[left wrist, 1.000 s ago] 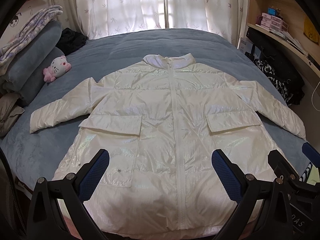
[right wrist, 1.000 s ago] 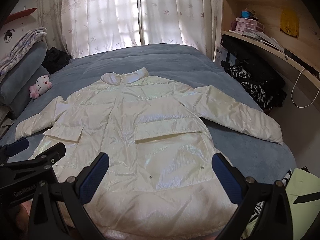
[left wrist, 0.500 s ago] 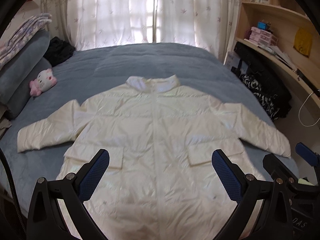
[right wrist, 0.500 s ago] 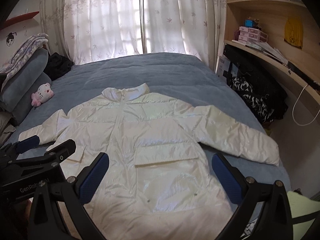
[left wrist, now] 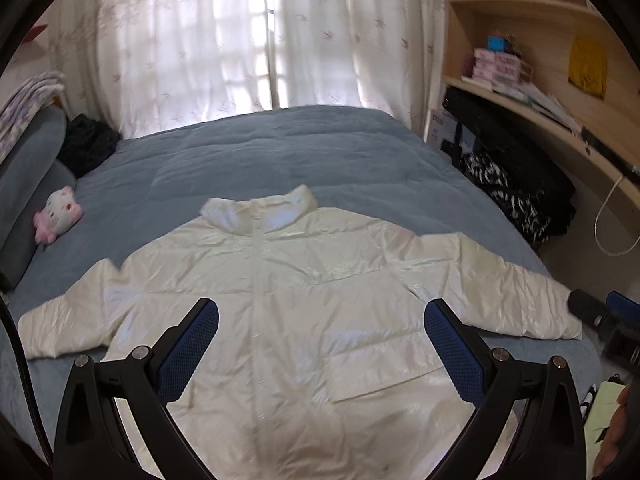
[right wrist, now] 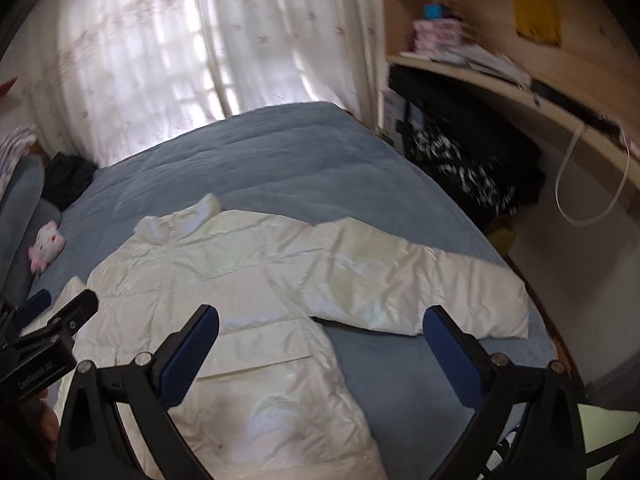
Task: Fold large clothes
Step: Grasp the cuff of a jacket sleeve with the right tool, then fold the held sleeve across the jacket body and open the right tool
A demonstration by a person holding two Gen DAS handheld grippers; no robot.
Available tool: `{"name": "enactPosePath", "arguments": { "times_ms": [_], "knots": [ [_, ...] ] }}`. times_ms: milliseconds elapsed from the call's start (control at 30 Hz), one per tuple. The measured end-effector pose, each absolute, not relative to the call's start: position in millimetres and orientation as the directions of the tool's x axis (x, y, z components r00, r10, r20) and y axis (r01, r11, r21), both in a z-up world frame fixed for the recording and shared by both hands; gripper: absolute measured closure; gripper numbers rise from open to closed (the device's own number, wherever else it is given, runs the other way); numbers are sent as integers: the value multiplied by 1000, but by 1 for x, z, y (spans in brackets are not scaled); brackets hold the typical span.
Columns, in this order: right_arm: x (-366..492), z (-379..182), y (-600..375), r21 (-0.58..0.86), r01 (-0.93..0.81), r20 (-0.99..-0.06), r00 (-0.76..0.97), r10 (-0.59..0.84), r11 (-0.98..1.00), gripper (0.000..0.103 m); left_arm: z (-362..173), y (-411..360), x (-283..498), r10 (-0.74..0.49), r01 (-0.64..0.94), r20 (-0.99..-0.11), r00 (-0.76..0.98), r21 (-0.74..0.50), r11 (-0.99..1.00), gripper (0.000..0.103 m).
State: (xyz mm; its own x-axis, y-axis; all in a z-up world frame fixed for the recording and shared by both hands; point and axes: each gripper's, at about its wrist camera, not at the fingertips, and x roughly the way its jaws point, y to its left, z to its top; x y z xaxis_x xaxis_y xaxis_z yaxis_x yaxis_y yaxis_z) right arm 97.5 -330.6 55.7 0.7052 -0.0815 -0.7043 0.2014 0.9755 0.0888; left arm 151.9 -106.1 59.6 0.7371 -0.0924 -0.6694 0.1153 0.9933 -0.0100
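A white puffer jacket [left wrist: 312, 312] lies front-up, sleeves spread, on the blue-grey bed [left wrist: 260, 152]. Above it the left gripper [left wrist: 320, 344] and right gripper [right wrist: 320, 344] hang with jaws spread wide, holding nothing. The jacket's hem is cut off below; the right view is blurred.

Blue bed [left wrist: 280, 152], backlit curtains [left wrist: 224, 40]

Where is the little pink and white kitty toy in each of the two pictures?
Left wrist view: kitty toy at the far left, against the grey pillow.
Right wrist view: kitty toy at the far left edge.
Shared landmark: the white jacket's collar, to its right.
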Motion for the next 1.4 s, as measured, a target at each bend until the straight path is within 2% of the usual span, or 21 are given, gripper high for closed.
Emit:
{"name": "enactPosePath", "arguments": {
  "times_ms": [67, 333, 500, 567, 767, 800, 833, 867, 900, 933, 1033, 1167, 1267, 1400],
  "knots": [
    [105, 45, -358, 131, 246, -728, 682, -75, 960, 8, 51, -122, 164, -106, 142, -684, 722, -3, 990, 1],
    [116, -28, -495, 369, 518, -823, 567, 13, 772, 11, 10, -186, 207, -114, 194, -701, 704, 35, 980, 1],
    [114, -86, -557, 477, 661, -842, 532, 88, 580, 16, -17, -216, 227, -177, 235, -739, 650, -26, 972, 1],
    [113, -112, -577, 514, 712, -842, 525, 123, 478, 21, -27, -225, 232, -170, 233, -751, 638, -22, 972, 1],
    [119, -146, -592, 546, 760, -833, 537, 133, 352, 23, -50, -249, 241, -169, 256, -765, 622, -6, 967, 1],
    [124, -144, -589, 538, 758, -834, 541, 104, 369, 24, -51, -250, 241, -170, 259, -764, 622, -4, 966, 2],
    [127, -145, -591, 535, 753, -833, 546, 90, 383, 34, -53, -251, 239, -169, 261, -762, 625, -1, 965, 2],
    [131, -143, -588, 522, 749, -835, 546, 68, 409, 52, -53, -250, 239, -169, 262, -762, 626, 2, 965, 4],
    [137, -141, -585, 510, 740, -837, 545, 53, 438, 65, -53, -249, 237, -169, 263, -760, 627, 3, 965, 6],
    [142, -141, -586, 522, 723, -827, 559, 62, 453, 90, -52, -247, 236, -168, 263, -758, 631, 5, 965, 8],
    [146, -121, -577, 518, 691, -803, 596, 7, 505, 96, -47, -233, 230, -156, 246, -743, 651, 12, 969, 13],
    [149, -59, -533, 498, 555, -708, 704, -57, 666, 96, -34, -192, 221, -131, 173, -724, 678, -16, 985, 13],
    [148, 6, -470, 478, 359, -588, 809, -12, 801, 96, -26, -151, 214, -105, 104, -724, 682, -45, 994, 13],
    [148, 63, -379, 409, 103, -486, 866, 120, 907, 96, -22, -93, 199, -77, 13, -730, 679, -94, 996, 13]
  ]
}}
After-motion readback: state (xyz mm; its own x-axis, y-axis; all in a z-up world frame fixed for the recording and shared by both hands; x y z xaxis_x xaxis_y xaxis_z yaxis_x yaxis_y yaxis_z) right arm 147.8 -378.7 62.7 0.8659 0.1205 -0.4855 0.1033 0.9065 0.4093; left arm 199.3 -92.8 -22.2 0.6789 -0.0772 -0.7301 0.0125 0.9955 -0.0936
